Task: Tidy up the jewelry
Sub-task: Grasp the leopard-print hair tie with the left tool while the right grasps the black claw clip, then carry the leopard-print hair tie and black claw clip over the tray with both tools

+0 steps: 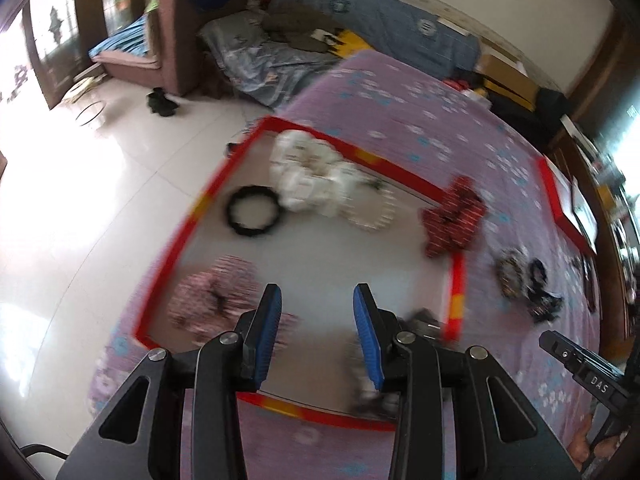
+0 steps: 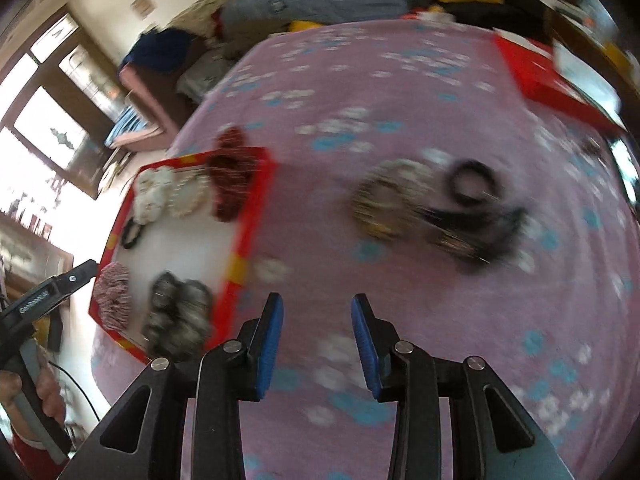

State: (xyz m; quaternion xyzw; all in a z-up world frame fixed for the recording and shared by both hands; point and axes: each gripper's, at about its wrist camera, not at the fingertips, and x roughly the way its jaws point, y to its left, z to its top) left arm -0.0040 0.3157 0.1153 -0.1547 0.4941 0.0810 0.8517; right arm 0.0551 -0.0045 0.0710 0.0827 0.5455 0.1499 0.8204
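Note:
A shallow red-rimmed tray [image 1: 188, 236] with a white floor lies on the pink bedspread. In it are a black ring [image 1: 253, 216], white fluffy scrunchies [image 1: 308, 172], a pearl ring [image 1: 372, 212] and a pink striped scrunchie [image 1: 212, 300]; a red scrunchie [image 1: 454, 220] hangs over its far rim. My left gripper [image 1: 316, 300] is open and empty above the tray. My right gripper [image 2: 317, 308] is open and empty above the bedspread, right of the tray [image 2: 244, 240]. A loose pile with a patterned scrunchie [image 2: 390, 204] and a black ring [image 2: 474, 182] lies ahead of it.
A second red box [image 2: 548, 80] sits at the far right of the bed. A grey furry scrunchie [image 2: 178, 312] lies in the tray's near corner. The bed edge drops to a white tiled floor [image 1: 100, 200] on the left. The views are motion-blurred.

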